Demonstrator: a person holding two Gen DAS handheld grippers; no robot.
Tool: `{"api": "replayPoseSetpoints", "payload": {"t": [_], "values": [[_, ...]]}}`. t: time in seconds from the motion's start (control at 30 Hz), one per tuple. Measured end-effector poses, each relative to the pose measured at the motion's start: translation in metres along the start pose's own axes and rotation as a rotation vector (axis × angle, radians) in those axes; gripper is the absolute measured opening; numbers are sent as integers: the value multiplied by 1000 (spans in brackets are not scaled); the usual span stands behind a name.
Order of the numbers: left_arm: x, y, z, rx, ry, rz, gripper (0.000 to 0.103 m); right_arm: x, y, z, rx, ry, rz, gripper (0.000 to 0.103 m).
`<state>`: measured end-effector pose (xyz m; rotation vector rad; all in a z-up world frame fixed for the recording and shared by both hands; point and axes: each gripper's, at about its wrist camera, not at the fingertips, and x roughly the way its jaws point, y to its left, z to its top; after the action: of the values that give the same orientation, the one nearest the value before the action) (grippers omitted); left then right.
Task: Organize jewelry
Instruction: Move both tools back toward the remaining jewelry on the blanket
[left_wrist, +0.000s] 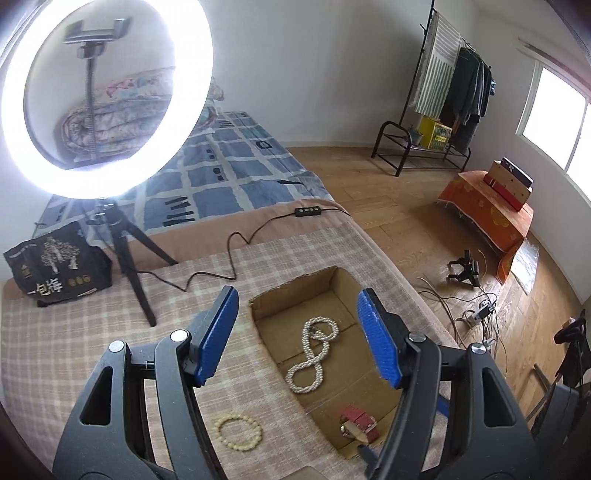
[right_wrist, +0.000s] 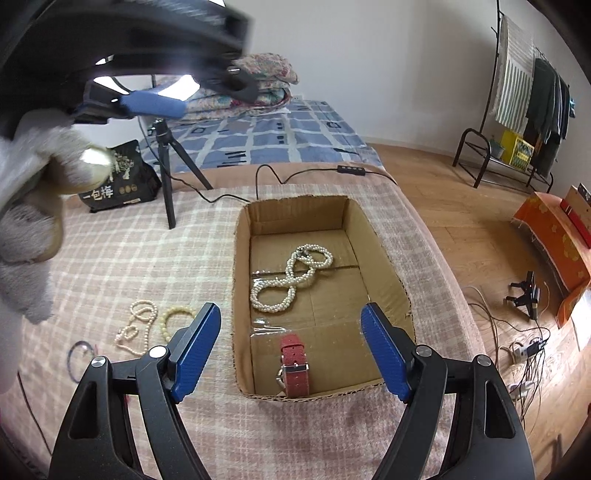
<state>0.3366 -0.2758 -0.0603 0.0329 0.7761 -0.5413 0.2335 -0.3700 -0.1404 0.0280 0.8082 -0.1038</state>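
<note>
An open cardboard box (right_wrist: 243, 295) (left_wrist: 291, 291) rests on a plaid cloth. Inside lie a white pearl necklace (right_wrist: 291, 280) (left_wrist: 312, 354) coiled in a figure eight and a red watch (right_wrist: 294, 365) (left_wrist: 360, 422). My left gripper (left_wrist: 301, 339) hangs open above the box, nothing between its blue pads. My right gripper (right_wrist: 291, 350) is open too, over the box's near end above the watch. On the cloth left of the box lie a cream bead bracelet (right_wrist: 176, 321) (left_wrist: 239, 432), a small pearl strand (right_wrist: 138, 326) and a thin dark bangle (right_wrist: 79, 360).
A lit ring light (left_wrist: 107, 99) stands on a black tripod (left_wrist: 136, 266), its cable (left_wrist: 236, 254) trailing across the cloth. A black printed bag (left_wrist: 59, 266) sits at the left. The left gripper and a gloved hand (right_wrist: 29, 229) fill the right wrist view's upper left. Wood floor with cables lies to the right.
</note>
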Motion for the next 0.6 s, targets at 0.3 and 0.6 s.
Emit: {"api": "replayPoseSetpoints", "payload": {"t": [0.3, 0.6], "values": [[-64, 59, -29, -24, -45, 84, 69, -7, 24, 2, -12, -35, 98, 82], [-111, 123, -89, -89, -32, 161, 69, -16, 74, -14, -222, -123, 186, 82]]}}
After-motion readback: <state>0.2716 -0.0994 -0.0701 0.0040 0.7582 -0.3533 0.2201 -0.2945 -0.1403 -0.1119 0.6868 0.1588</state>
